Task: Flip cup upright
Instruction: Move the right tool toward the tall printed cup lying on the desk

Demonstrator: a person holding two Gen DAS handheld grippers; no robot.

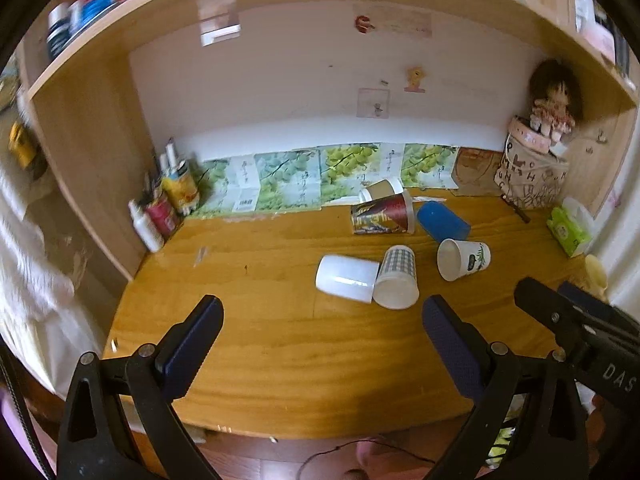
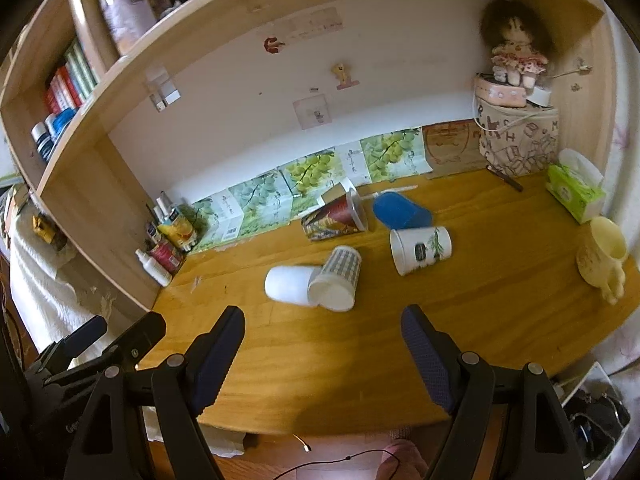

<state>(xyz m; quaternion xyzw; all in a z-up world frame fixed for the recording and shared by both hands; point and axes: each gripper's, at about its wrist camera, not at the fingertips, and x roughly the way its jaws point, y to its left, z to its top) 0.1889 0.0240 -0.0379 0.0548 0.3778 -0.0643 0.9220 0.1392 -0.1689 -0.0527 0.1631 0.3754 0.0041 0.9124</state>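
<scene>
Several cups lie on their sides on the wooden desk (image 1: 280,344): a plain white cup (image 1: 346,278), a checked cup (image 1: 397,276) touching it, a white paper cup with a leaf print (image 1: 462,259), a blue cup (image 1: 442,222) and a red patterned cup (image 1: 382,214). The same cups show in the right wrist view: white (image 2: 288,284), checked (image 2: 336,280), leaf print (image 2: 420,250), blue (image 2: 402,210), red (image 2: 336,216). My left gripper (image 1: 322,320) is open and empty, short of the cups. My right gripper (image 2: 324,328) is open and empty, also short of them.
Bottles and cans (image 1: 168,204) stand at the back left corner. A doll on a fabric bag (image 1: 536,160) and a green tissue pack (image 1: 570,228) sit at the right. A yellow mug (image 2: 602,258) stands upright at the right edge. A shelf spans overhead.
</scene>
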